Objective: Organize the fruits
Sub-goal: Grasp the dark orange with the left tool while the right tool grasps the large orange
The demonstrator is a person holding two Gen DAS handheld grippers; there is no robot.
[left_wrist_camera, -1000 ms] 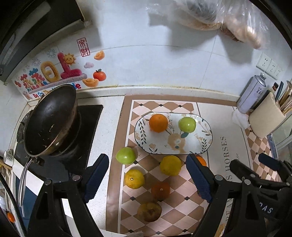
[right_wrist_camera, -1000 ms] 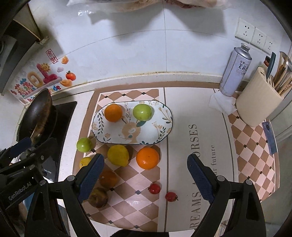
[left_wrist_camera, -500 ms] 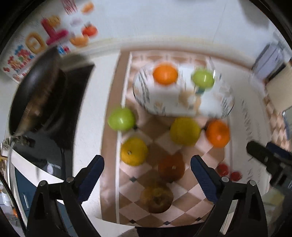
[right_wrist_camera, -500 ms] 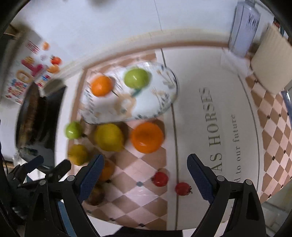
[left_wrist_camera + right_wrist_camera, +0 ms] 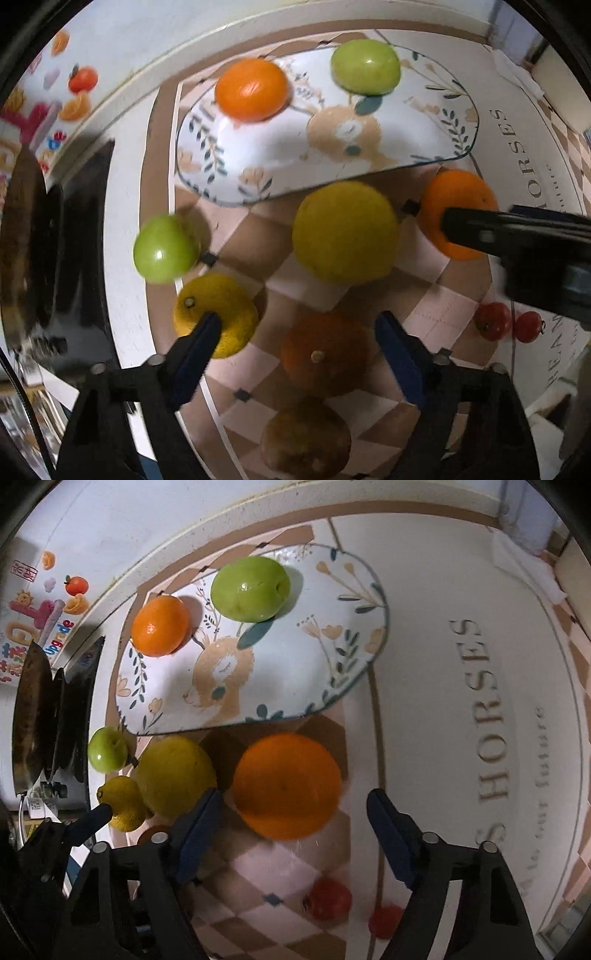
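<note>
Plate at back of mat, two fruits on its far edge. Loose fruits cluster just before it; two tomatoes right.

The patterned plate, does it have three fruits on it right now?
No, the plate holds only two: an orange and a green fruit; the others lie on the mat beside it.

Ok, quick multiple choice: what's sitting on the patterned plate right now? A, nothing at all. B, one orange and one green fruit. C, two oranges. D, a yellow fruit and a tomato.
B: the patterned plate holds just an orange and a green fruit; the other fruits all lie off it on the checkered mat.
</note>
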